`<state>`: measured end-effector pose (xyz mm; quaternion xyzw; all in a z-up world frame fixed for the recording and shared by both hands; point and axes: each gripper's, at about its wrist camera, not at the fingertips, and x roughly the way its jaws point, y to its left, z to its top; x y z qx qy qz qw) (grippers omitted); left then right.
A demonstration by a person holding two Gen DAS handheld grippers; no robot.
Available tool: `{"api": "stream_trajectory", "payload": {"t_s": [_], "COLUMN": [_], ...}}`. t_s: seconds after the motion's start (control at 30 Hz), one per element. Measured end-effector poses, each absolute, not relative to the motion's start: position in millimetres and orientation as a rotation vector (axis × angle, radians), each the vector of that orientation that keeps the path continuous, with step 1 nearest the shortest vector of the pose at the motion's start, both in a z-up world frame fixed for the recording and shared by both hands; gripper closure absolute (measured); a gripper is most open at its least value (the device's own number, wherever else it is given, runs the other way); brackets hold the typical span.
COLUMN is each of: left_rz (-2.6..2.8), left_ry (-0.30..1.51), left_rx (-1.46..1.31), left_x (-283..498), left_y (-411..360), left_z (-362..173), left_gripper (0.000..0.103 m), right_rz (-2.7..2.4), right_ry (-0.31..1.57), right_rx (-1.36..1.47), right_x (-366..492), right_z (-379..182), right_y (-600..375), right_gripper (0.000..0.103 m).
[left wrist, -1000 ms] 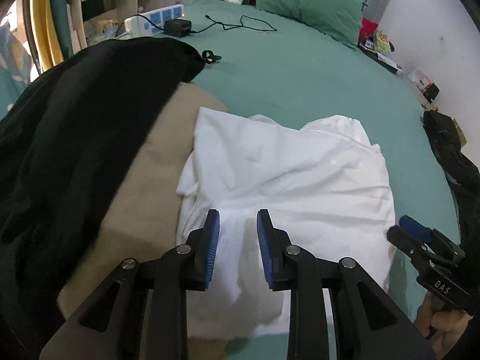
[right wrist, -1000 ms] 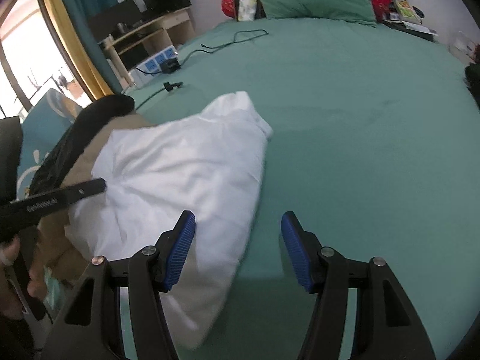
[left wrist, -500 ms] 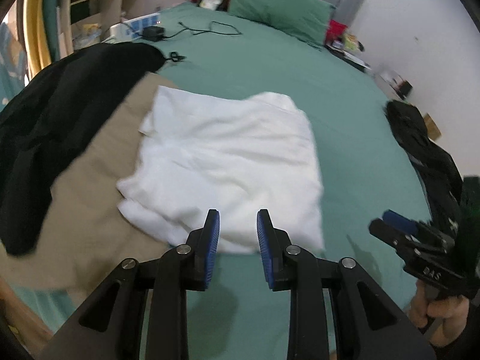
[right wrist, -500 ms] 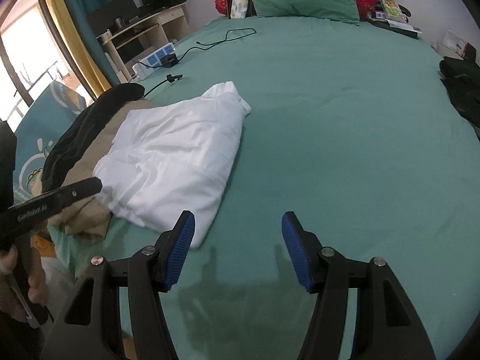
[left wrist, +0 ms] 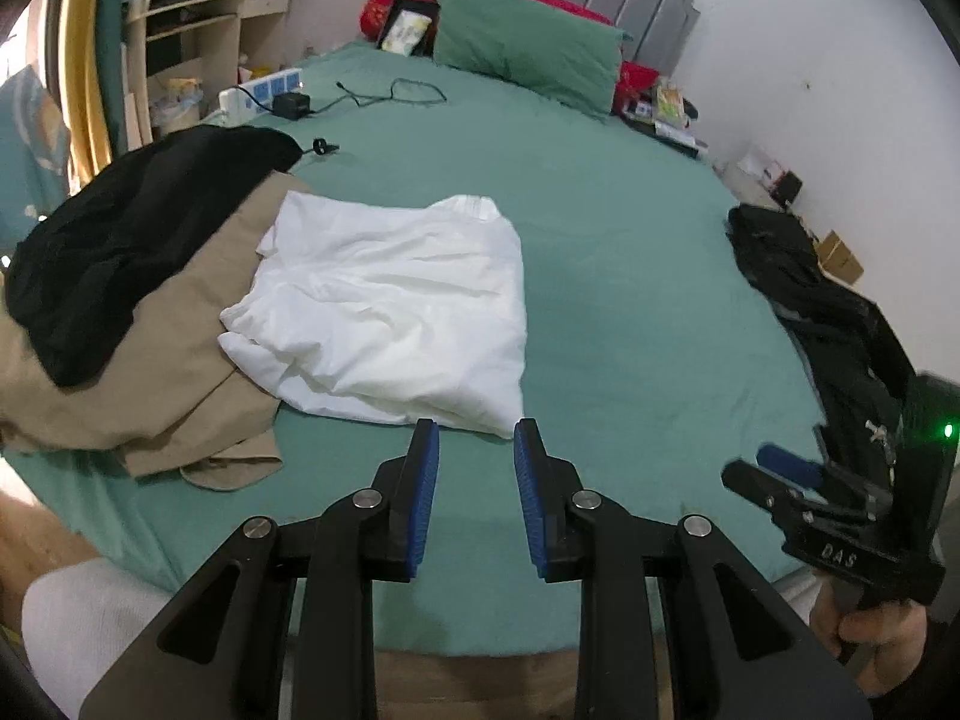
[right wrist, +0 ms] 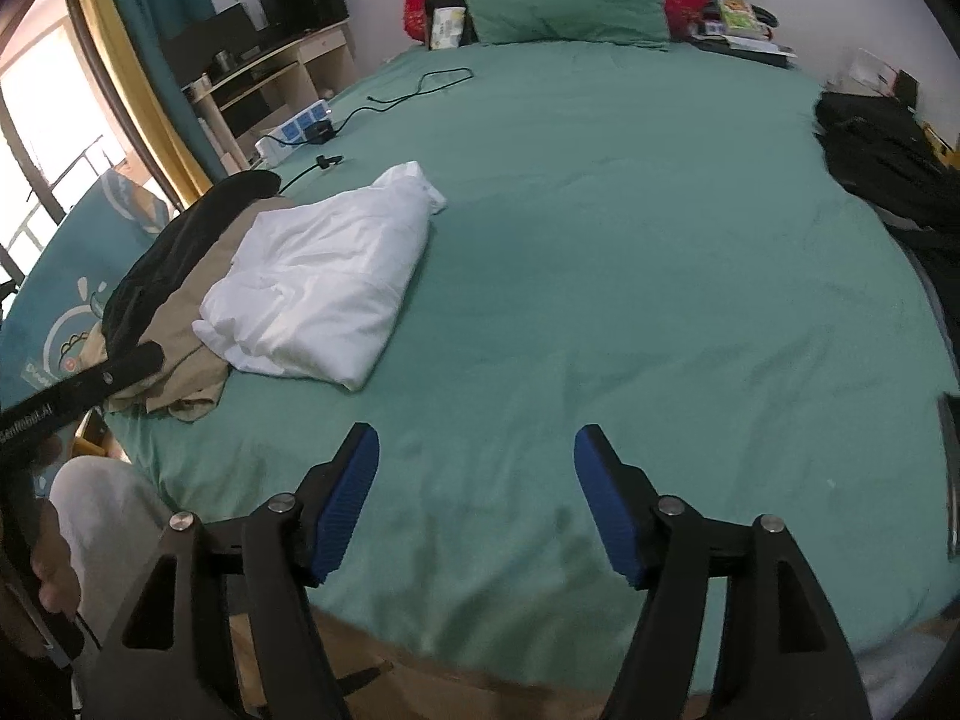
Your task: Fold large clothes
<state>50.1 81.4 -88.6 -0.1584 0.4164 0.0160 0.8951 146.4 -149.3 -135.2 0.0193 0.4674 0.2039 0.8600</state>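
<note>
A folded white garment (left wrist: 390, 312) (right wrist: 324, 288) lies on the green bed (left wrist: 630, 240), partly on top of a tan garment (left wrist: 180, 372) (right wrist: 192, 384) and beside a black garment (left wrist: 132, 228) (right wrist: 168, 252). My left gripper (left wrist: 474, 438) hovers at the bed's near edge, just short of the white garment. Its jaws stand narrowly apart and hold nothing. My right gripper (right wrist: 477, 444) hangs over bare sheet to the right, its jaws opening, with nothing between them. It also shows as the right gripper (left wrist: 780, 474) at the edge of the left wrist view.
More black clothing (left wrist: 840, 312) (right wrist: 888, 162) is heaped on the bed's right edge. A green pillow (left wrist: 528, 42) lies at the head. A power strip (left wrist: 258, 93) with a charger and cable sits at the far left, beside a wooden desk (left wrist: 198, 30).
Both grippers have drawn back and up from the white garment to the bed's near edge. The garment stays folded on the pile. The right jaws have widened.
</note>
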Motion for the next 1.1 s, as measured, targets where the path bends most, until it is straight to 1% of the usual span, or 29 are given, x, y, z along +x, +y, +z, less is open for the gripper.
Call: {"api": "stream_trajectory", "payload": {"t_s": [0.07,0.13,0.27,0.3,0.33,0.63,0.77,0.9,0.97,1.1], "left_rz": [0.037,0.033,0.086,0.093,0.095,0.080,0.091,0.028,0.016,-0.005], "left_ry": [0.838,0.803,0.710,0.683,0.659,0.485,0.409,0.369,0.350,0.312], "left_rx": [-0.327,-0.312,-0.197,-0.154,-0.118,-0.009,0.042,0.027,0.008,-0.026], "left_x": [44.9,38.7,25.2,21.5,18.0,-4.0,-14.8,-19.8,-22.4,-27.6], "left_y": [76.5,69.7,46.5,37.6,29.2,-15.3,-33.1,-40.2,-39.6,-35.4], "left_z": [-81.1,-71.5,-45.5,-36.5,-27.7,36.7,53.4,69.3,76.5,89.8], "left_gripper": [0.072,0.062,0.049,0.044,0.043,0.043,0.043,0.043,0.042,0.042], "right_rz": [0.411,0.392,0.359,0.349,0.343,0.297,0.273,0.248,0.238,0.239], "right_ry": [0.973,0.964,0.927,0.917,0.910,0.776,0.705,0.631,0.589,0.516], "right_rx": [0.044,0.044,0.048,0.046,0.046,0.043,0.037,0.029,0.023,0.014], "right_x": [137.8,130.4,117.6,115.1,113.9,94.7,84.6,74.6,67.8,55.7], "right_z": [-130.5,-124.6,-108.6,-104.0,-100.7,-45.6,-21.1,5.5,19.8,42.7], "right_y": [-162.1,-173.3,-194.9,-199.7,-202.3,-232.0,-239.2,-243.4,-243.6,-243.9], "right_gripper": [0.033,0.032,0.031,0.031,0.030,0.026,0.025,0.024,0.022,0.015]}}
